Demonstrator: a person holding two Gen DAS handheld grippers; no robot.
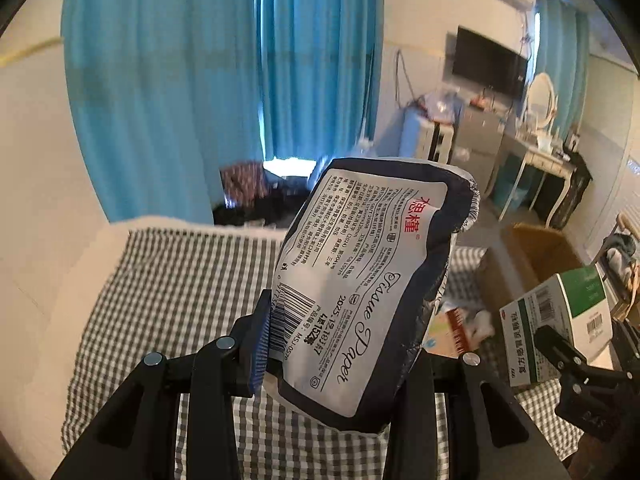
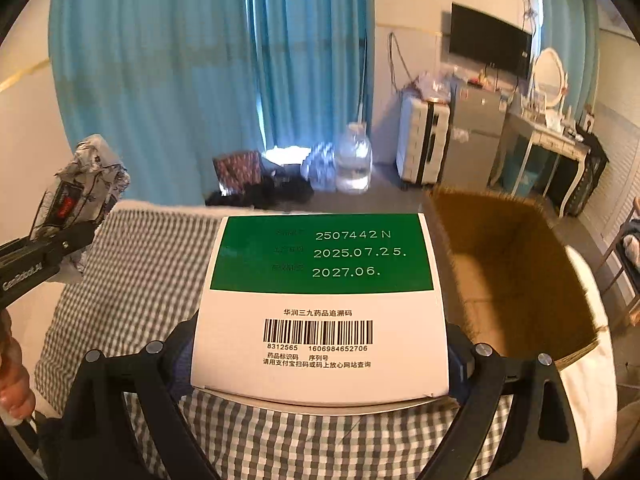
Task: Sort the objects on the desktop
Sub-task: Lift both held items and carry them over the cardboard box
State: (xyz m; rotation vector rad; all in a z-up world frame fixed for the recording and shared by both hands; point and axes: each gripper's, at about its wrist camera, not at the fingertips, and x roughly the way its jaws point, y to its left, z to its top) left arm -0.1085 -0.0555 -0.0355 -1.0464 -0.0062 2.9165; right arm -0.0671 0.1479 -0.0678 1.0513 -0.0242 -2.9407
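Both grippers loaded, lifted over the checkered cloth

Left gripper [image 1: 336, 344] was clamped on the tissue paper pack [image 1: 372, 276], which stuck up between its fingers; right gripper [image 2: 320, 356] pinched the green-and-white medicine box [image 2: 320, 300] by its sides, cardboard box [image 2: 508, 268] just right.

Green-and-white medicine box [image 2: 320, 300], grey-and-white checked cloth [image 2: 132, 280], blue curtains [image 2: 160, 80].
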